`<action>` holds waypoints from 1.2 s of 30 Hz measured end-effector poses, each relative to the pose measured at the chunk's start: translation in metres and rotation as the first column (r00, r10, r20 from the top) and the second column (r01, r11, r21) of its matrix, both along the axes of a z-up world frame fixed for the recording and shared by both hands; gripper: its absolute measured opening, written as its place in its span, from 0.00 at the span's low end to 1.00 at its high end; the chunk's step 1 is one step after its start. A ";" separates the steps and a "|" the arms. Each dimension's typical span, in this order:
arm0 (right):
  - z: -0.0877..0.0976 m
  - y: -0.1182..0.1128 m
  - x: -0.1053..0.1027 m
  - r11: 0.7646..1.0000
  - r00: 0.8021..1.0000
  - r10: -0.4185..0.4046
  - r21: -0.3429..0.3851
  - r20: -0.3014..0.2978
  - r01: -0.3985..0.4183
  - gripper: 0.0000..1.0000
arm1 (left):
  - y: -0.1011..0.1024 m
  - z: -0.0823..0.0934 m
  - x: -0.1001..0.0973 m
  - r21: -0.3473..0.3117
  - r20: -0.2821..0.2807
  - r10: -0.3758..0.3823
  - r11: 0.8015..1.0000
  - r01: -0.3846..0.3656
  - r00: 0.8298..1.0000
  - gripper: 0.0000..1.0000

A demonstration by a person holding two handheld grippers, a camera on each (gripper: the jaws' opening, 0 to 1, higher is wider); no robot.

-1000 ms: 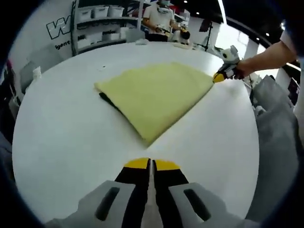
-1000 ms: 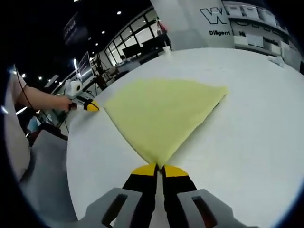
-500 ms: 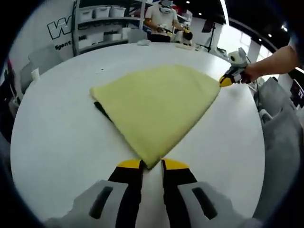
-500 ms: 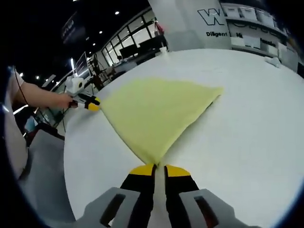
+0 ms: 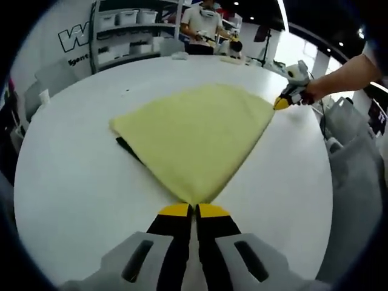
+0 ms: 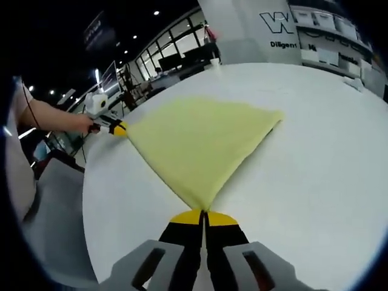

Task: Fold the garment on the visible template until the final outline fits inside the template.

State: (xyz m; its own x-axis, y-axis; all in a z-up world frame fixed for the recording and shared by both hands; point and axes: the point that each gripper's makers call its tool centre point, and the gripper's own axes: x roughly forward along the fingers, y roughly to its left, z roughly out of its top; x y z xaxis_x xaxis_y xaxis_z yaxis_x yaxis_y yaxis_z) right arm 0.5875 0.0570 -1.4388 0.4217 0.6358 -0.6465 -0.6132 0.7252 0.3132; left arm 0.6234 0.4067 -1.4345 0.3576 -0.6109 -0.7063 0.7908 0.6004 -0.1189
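A yellow cloth point(image 5: 197, 134) lies flat on the white table point(image 5: 73, 176). The left gripper point(image 5: 194, 210) is closed on one corner — the right gripper point(image 6: 204, 216) pinches another. A dark edge point(image 5: 128, 149) peeks from under the cloth.

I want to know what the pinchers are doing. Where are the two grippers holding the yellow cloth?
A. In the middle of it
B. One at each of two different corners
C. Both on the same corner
B: the left gripper pinches one corner of the yellow cloth and the right gripper another.
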 end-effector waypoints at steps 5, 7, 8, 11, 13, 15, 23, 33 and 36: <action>-0.001 0.002 -0.012 1.000 1.000 0.016 0.000 -0.008 -0.016 0.00 | 0.003 -0.001 -0.016 -0.003 -0.007 0.005 1.000 -0.005 1.000 0.02; -0.001 0.004 -0.019 1.000 1.000 0.019 0.006 -0.016 -0.018 0.00 | 0.004 -0.003 -0.023 -0.005 -0.009 0.005 1.000 -0.005 1.000 0.02; -0.001 0.004 -0.021 1.000 1.000 0.018 0.008 -0.018 -0.018 0.00 | 0.005 -0.003 -0.026 -0.005 -0.009 0.006 1.000 -0.006 1.000 0.02; -0.002 0.005 -0.033 1.000 0.999 0.022 0.013 -0.028 -0.022 0.00 | 0.006 -0.004 -0.039 -0.005 -0.016 0.004 1.000 -0.004 1.000 0.02; -0.002 0.005 -0.040 1.000 0.999 0.019 0.017 -0.032 -0.018 0.00 | 0.005 -0.006 -0.048 -0.002 -0.020 -0.006 1.000 0.006 1.000 0.02; -0.003 0.005 -0.048 1.000 0.999 0.019 0.021 -0.042 -0.018 0.00 | 0.006 -0.006 -0.054 -0.002 -0.022 -0.010 1.000 0.010 1.000 0.02; -0.003 0.006 -0.063 1.000 0.999 0.004 0.024 -0.045 -0.003 0.00 | 0.006 -0.004 -0.066 -0.004 -0.015 -0.019 1.000 0.019 1.000 0.02; 0.002 0.002 -0.060 0.999 0.997 -0.041 0.028 -0.068 0.043 0.06 | 0.012 -0.004 -0.067 0.000 -0.048 0.019 1.000 -0.019 0.999 0.11; 0.007 -0.003 -0.054 0.998 0.997 -0.056 0.039 -0.061 0.059 0.09 | 0.021 0.001 -0.065 -0.014 -0.053 0.042 0.999 -0.043 0.998 0.13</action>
